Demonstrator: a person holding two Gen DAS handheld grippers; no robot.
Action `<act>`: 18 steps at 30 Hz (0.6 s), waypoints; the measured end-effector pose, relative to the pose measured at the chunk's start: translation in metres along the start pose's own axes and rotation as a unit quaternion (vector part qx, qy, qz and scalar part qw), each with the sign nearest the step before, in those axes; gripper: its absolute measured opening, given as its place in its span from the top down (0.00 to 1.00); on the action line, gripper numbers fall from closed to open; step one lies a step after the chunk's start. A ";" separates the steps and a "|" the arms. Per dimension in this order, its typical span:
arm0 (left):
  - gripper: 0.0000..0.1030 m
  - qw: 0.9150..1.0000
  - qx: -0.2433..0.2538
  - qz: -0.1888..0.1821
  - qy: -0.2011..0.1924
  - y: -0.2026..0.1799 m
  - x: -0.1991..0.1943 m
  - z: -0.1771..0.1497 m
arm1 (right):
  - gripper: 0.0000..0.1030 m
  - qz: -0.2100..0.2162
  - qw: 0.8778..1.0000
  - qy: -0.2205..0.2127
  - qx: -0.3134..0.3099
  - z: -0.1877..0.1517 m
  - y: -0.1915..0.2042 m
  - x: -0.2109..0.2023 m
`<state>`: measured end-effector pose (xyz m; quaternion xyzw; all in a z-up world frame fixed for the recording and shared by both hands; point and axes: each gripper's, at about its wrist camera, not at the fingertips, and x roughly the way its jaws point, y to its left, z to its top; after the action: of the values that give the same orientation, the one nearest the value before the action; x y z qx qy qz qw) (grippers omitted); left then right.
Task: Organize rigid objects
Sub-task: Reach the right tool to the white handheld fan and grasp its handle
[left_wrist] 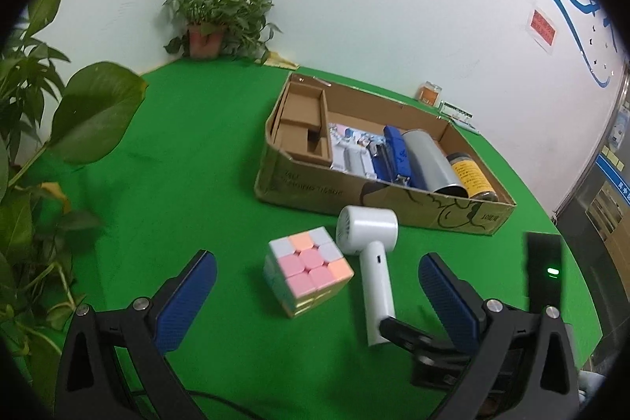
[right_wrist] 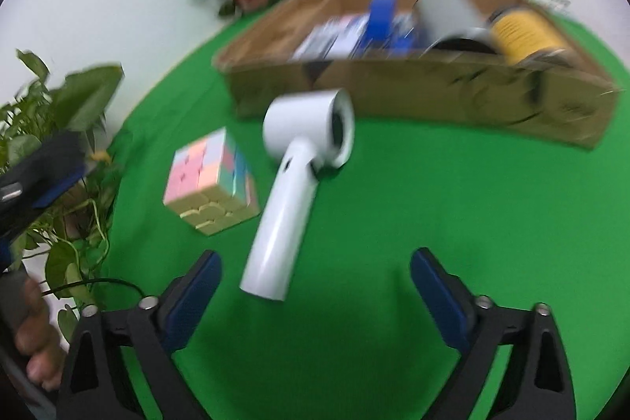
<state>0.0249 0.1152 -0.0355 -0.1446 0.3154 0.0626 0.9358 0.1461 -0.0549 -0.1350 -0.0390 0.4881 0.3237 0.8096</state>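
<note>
Two loose things lie on the green table (left_wrist: 177, 164) outside the box (left_wrist: 315, 189): one cube (left_wrist: 309, 270) and one white fan (right_wrist: 291, 191). Right gripper (right_wrist: 315, 286), jaws wide and empty, points at the fan, which lies just ahead at 12 o'clock, its long axis running from 7 to 1 o'clock, head nearest the box. Left gripper (left_wrist: 317, 296), likewise wide and empty, has the cube at 12 o'clock. By judgement, the right hand is nearer the fan.
</note>
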 end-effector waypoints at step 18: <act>0.01 0.979 0.008 -0.170 0.116 -0.055 0.041 -0.032 | 0.78 -0.099 0.994 -0.033 0.015 -0.050 -0.057 -0.043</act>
<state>0.0506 0.0540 -0.0715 -0.1945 0.3935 -0.1169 0.8909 0.1261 -0.1396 -0.1401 -0.0641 0.4593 0.2355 0.8541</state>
